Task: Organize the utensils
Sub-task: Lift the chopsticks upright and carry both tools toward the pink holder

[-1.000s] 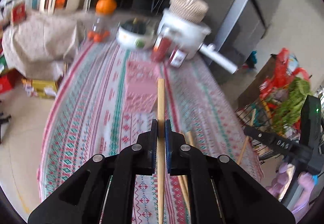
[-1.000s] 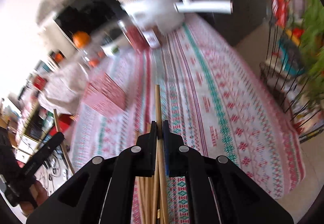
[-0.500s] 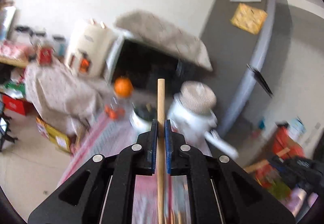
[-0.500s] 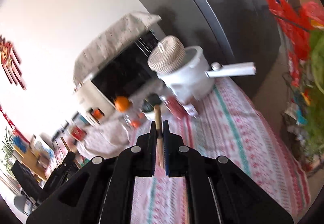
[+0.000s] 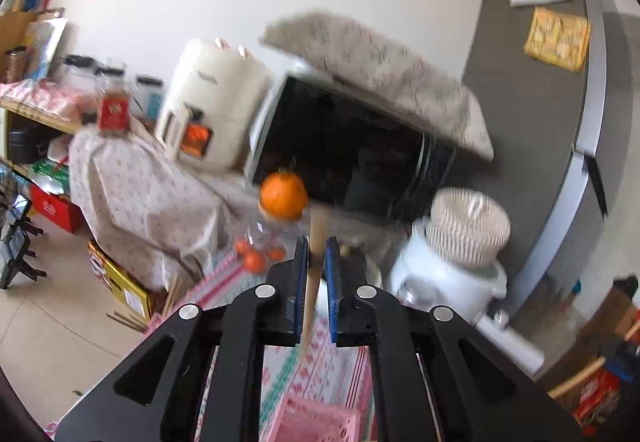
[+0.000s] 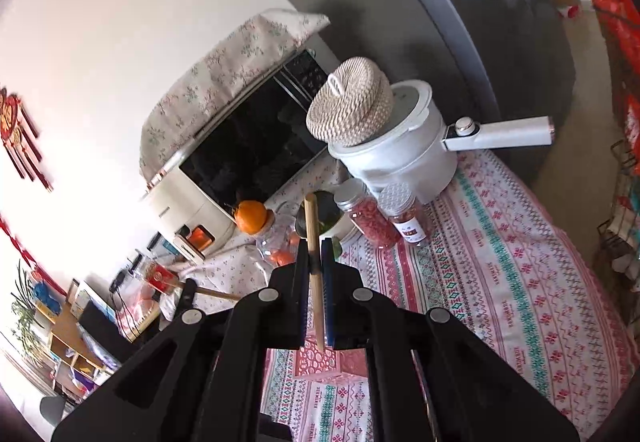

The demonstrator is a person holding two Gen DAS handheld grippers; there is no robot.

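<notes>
grippers: two, left gripper (image 5: 316, 254), right gripper (image 6: 315, 252) | chopsticks: two, left chopstick (image 5: 314, 266), right chopstick (image 6: 313, 242) | red-filled jars: two (image 6: 370, 216) | white pot: one (image 6: 400, 154) | woven lid: one (image 6: 350, 106) | pink basket: one (image 5: 312, 422)

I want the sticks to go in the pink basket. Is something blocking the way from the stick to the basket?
Nothing visible does. The left gripper is shut on a chopstick, and the pink basket sits just below it on the tablecloth, with only open air between them.
</notes>
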